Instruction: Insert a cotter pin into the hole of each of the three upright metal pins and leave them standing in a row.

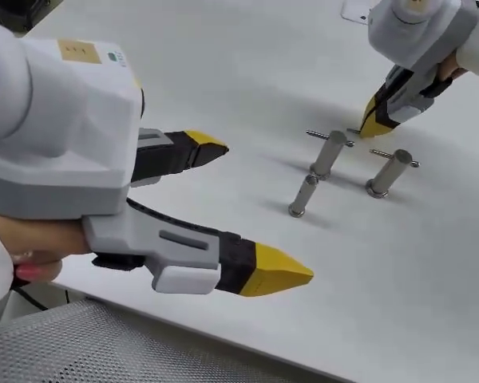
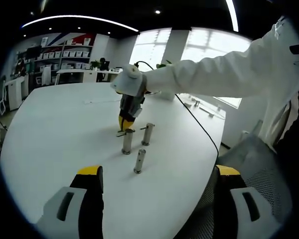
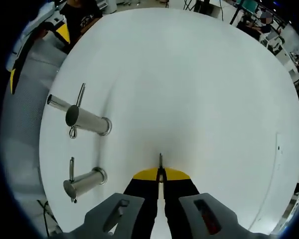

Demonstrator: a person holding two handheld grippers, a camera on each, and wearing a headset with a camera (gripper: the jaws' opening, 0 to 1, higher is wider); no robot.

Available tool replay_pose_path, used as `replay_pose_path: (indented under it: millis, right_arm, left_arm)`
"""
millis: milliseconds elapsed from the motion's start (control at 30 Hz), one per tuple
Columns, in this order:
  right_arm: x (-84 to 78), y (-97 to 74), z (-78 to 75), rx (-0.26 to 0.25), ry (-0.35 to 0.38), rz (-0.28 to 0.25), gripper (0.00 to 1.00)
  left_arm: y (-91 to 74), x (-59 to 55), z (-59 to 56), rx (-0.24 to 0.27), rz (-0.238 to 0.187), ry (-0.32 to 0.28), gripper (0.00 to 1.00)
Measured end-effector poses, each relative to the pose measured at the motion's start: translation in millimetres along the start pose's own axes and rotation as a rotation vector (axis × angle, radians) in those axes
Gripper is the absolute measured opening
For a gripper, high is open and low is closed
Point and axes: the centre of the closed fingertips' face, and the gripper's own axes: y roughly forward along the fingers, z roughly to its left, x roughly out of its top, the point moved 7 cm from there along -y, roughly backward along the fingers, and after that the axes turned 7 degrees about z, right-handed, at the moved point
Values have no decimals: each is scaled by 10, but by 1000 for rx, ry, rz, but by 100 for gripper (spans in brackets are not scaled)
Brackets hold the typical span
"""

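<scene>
Three upright metal pins stand on the white table (image 1: 223, 64). The back pin (image 1: 329, 153) and the right pin (image 1: 391, 171) each carry a cotter pin through the top. The nearer pin (image 1: 303, 195) has nothing through it. My right gripper (image 1: 375, 125) hovers just behind the back pin, shut on a thin cotter pin (image 3: 160, 160) that pokes out past its tips. The two pinned posts (image 3: 87, 121) (image 3: 84, 181) lie to its left. My left gripper (image 1: 255, 211) is wide open, held well short of the three pins (image 2: 139, 161), with nothing between its jaws.
A person's white sleeve (image 2: 224, 74) reaches across from the right. A grey mesh chair (image 1: 80, 343) sits at the near table edge. A small white object (image 1: 355, 9) lies at the far side. Shelves and desks (image 2: 65, 62) stand beyond the table.
</scene>
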Motion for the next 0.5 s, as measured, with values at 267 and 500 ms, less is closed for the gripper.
replay_pose_path:
  millis: [267, 500]
  right_arm:
    - [-21, 4, -29, -8, 24, -8, 0]
    - [-26, -4, -21, -35, 19, -17, 0]
  left_arm:
    - [-2, -13, 16, 5, 11, -5, 90]
    - [-16, -21, 35, 18, 14, -14, 89]
